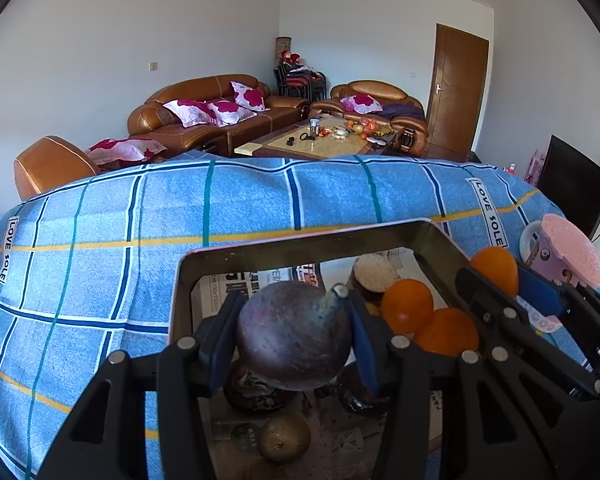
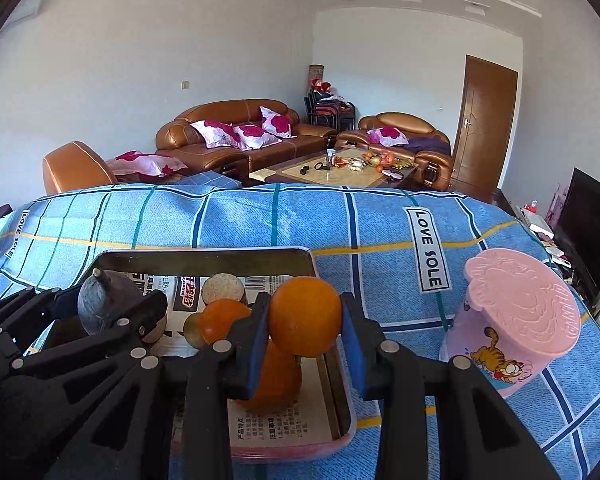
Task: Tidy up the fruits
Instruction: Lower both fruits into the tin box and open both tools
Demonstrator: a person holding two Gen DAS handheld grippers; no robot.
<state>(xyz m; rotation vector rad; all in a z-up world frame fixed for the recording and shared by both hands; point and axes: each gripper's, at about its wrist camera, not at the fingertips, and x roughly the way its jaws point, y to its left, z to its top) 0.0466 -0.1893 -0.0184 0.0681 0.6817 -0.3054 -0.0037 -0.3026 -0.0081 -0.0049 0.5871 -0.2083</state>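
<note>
My left gripper (image 1: pixel 290 334) is shut on a dark purple round fruit (image 1: pixel 294 336) and holds it above a metal tray (image 1: pixel 300 242) lined with newspaper. My right gripper (image 2: pixel 306 322) is shut on an orange (image 2: pixel 305 322) above the tray's right side (image 2: pixel 332 384). Two oranges (image 1: pixel 407 306) lie in the tray, with more dark fruits (image 1: pixel 256 394), a brownish round fruit (image 1: pixel 285 438) and a pale-topped one (image 1: pixel 374 272). The left gripper with its purple fruit (image 2: pixel 100 304) shows in the right wrist view; the right gripper's orange (image 1: pixel 496 270) shows in the left wrist view.
The tray sits on a blue checked cloth (image 1: pixel 100 248) printed "LOVE SOLE". A pink lidded cup (image 2: pixel 516 324) stands right of the tray. Beyond are brown leather sofas (image 1: pixel 212 112), a coffee table (image 1: pixel 320 140) with small items, a door (image 1: pixel 456 88) and a dark TV (image 2: pixel 588 216).
</note>
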